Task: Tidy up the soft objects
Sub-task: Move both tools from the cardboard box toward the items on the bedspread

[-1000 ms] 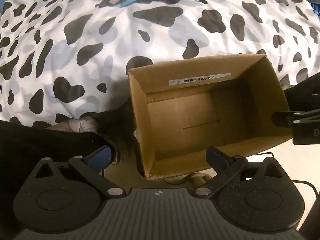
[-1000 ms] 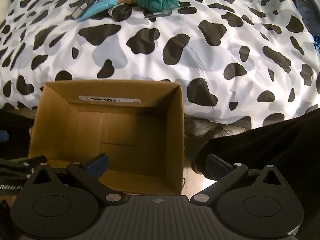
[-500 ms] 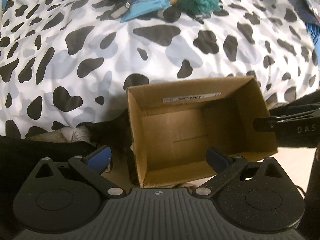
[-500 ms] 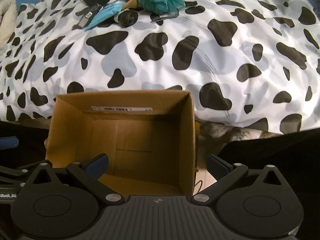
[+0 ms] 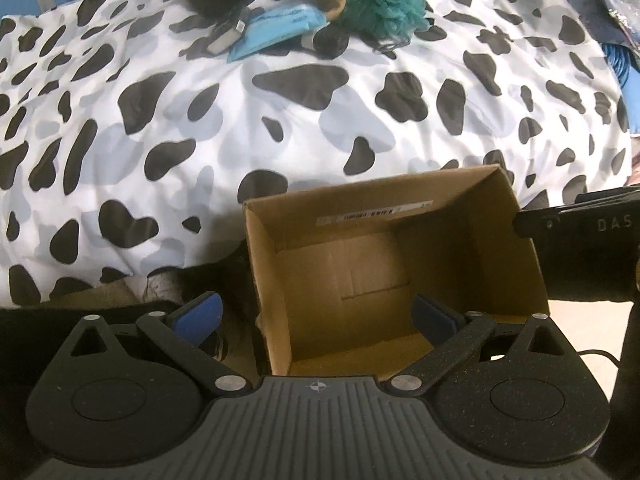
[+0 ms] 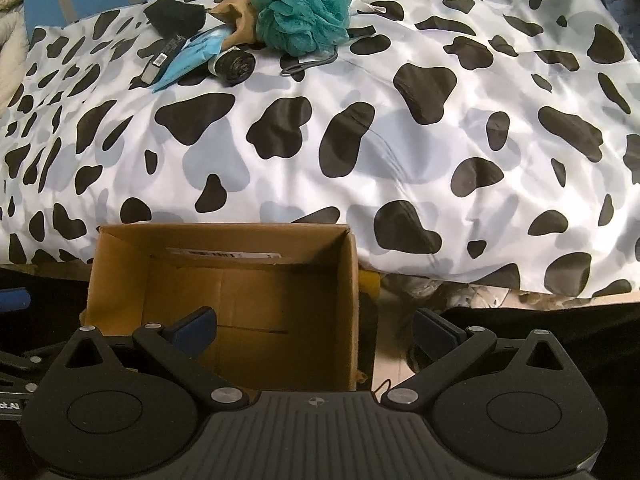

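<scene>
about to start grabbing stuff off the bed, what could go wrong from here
1. The teal mesh bath pouf lies against the tan soft toy and a thin grey cord; a grab could drag those along.
2. The open brown cardboard box sits off the edge of the cow-print duvet, so a drop released too early could miss it.
3. Both open grippers, left and right, hover over the box and could bump.

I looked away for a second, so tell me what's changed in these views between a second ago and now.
Both cameras have pulled back and tilted up: the cardboard box sits lower in each view, and the pile with the teal bath pouf on the cow-print duvet shows more fully. Nothing was grasped or released. The left gripper and right gripper stay open and empty, the box stays empty, and the pile is untouched.
</scene>
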`<action>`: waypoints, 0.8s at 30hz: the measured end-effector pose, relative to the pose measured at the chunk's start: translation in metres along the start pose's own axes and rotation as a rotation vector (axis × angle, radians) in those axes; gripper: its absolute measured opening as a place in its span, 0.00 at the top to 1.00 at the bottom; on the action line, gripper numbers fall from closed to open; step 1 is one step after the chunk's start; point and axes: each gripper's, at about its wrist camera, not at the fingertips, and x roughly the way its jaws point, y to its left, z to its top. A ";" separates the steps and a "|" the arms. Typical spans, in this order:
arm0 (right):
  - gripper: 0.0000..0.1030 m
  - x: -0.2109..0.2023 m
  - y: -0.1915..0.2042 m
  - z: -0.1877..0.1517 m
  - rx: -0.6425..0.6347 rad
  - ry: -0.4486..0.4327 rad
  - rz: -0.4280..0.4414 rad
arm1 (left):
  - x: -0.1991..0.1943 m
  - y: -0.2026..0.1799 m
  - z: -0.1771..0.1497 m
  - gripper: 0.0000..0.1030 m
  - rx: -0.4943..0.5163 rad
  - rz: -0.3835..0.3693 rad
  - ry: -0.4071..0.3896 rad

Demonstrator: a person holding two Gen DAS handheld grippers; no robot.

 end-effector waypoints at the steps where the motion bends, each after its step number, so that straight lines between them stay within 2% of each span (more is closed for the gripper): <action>1: 0.00 0.000 -0.001 0.002 -0.004 0.000 -0.002 | 0.000 0.001 0.002 0.00 0.003 0.001 -0.007; 5: 0.00 0.001 0.000 0.009 -0.023 0.004 -0.011 | -0.002 0.005 0.012 0.00 0.003 0.014 -0.045; 9: 0.00 0.002 -0.003 0.019 -0.050 -0.024 -0.027 | 0.000 0.010 0.025 0.00 0.006 0.013 -0.043; 18: 0.00 0.016 -0.016 0.050 -0.108 -0.079 -0.035 | 0.000 0.015 0.053 0.00 0.056 0.030 -0.120; 24: 0.00 0.014 -0.018 0.070 -0.140 -0.152 -0.025 | 0.007 0.022 0.071 0.00 0.064 0.040 -0.138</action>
